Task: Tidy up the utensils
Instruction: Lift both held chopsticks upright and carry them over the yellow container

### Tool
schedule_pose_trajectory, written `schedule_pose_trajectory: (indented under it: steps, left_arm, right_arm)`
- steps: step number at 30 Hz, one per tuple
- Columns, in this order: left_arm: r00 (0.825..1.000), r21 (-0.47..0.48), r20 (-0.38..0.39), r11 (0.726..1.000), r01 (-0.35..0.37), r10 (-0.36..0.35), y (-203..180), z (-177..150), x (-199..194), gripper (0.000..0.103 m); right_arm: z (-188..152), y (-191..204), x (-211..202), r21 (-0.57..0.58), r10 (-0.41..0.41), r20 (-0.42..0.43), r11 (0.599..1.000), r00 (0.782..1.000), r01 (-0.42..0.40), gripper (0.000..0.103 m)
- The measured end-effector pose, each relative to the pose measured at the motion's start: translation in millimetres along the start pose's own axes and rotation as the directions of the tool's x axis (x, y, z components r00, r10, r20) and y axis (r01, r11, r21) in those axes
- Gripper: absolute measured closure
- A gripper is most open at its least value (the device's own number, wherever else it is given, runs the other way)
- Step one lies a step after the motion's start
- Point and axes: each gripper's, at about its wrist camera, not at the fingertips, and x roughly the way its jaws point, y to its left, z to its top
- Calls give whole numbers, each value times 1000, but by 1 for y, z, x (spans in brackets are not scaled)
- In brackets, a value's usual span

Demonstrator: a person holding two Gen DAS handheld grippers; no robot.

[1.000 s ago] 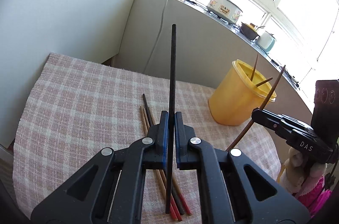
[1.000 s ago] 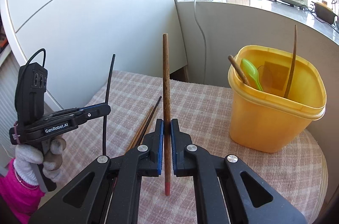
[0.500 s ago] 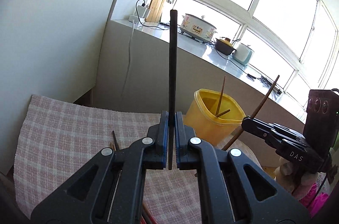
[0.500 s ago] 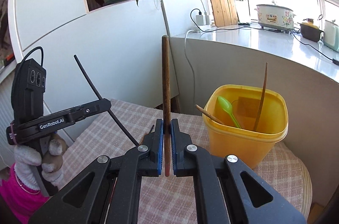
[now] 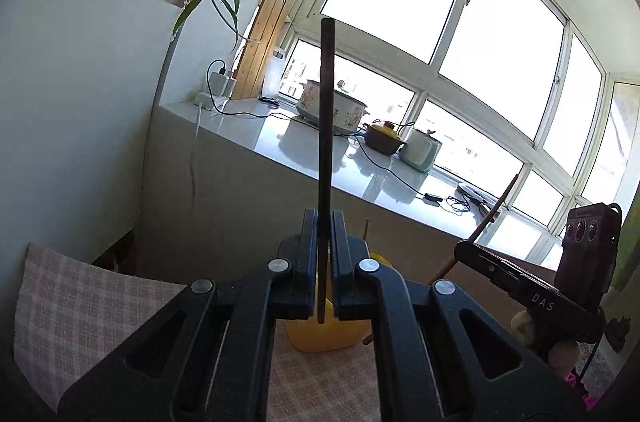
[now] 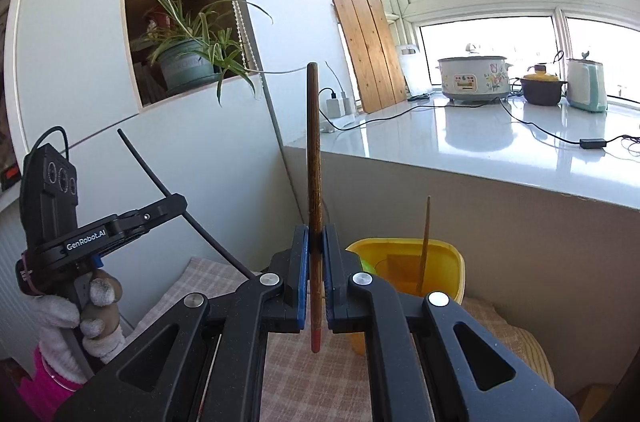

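My left gripper (image 5: pixel 324 222) is shut on a black chopstick (image 5: pixel 326 126) that stands upright between its jaws. It also shows in the right wrist view (image 6: pixel 176 200) with the black chopstick (image 6: pixel 160 178) tilted. My right gripper (image 6: pixel 315 238) is shut on a brown chopstick (image 6: pixel 313 158) with a red tip, held upright. It shows in the left wrist view (image 5: pixel 464 246) with the brown chopstick (image 5: pixel 496 206) slanted. The yellow container (image 6: pixel 448 262) stands on the checked tablecloth (image 6: pixel 352 374) behind my right gripper, with a chopstick (image 6: pixel 424 242) inside. In the left wrist view the container (image 5: pixel 328 338) is mostly hidden behind my jaws.
A white counter (image 6: pixel 480 142) runs behind the table under the windows, with a rice cooker (image 6: pixel 474 78), a brown pot (image 6: pixel 542 88), a kettle (image 6: pixel 586 84) and cables. A potted plant (image 6: pixel 188 62) sits in a wall shelf. A wooden board (image 6: pixel 368 50) leans by the window.
Both grippers have risen and tilted upward with their chopsticks still held. The table and container have dropped low in both views; the loose chopsticks on the cloth are out of sight.
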Motion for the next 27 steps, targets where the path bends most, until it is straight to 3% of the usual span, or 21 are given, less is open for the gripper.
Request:
schedule_pose_trajectory:
  steps: [17, 27]
  left_arm:
    - [1000, 47, 10, 999, 1, -1, -30, 28, 57, 100]
    - [997, 47, -74, 999, -14, 18, -25, 9, 90, 100]
  right_arm:
    - [29, -32, 12, -3, -130, 68, 991, 989, 131, 98]
    - [14, -45, 29, 0, -173, 5, 985, 985, 173, 98]
